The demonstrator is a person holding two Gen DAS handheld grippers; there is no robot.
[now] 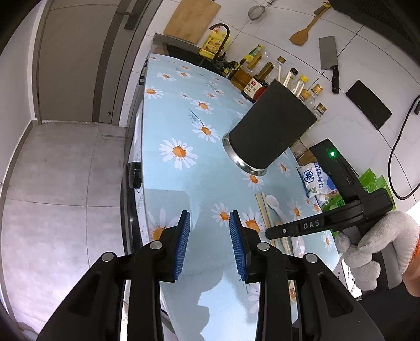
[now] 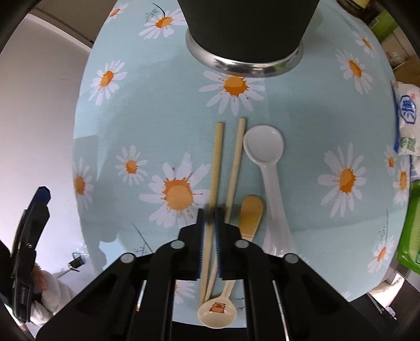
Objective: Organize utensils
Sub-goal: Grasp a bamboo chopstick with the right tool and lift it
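On the daisy-print counter cover [image 2: 131, 118] lie two wooden chopsticks [image 2: 237, 157], a white spoon [image 2: 265, 147], a small yellow spoon [image 2: 250, 212] and a cream spoon with a cartoon picture [image 2: 216, 312]. My right gripper [image 2: 209, 217] points down and is shut on the left chopstick [image 2: 218, 157]; the other chopstick runs under its right finger. Just beyond stands the black utensil holder [image 2: 249, 26], which has a steel base. In the left wrist view my left gripper [image 1: 210, 230] hovers open over the cover with nothing between its pads, left of the chopsticks [image 1: 262, 209], and the holder [image 1: 270, 131] stands ahead.
Oil and sauce bottles [image 1: 252, 78] line the wall behind the holder. A salt bag [image 1: 315, 181] and green packs [image 1: 375, 183] sit to the right. A cleaver [image 1: 328, 56], spatula [image 1: 304, 31] and cutting board [image 1: 191, 19] are on the wall. The counter edge drops to the floor [image 1: 65, 183] on the left.
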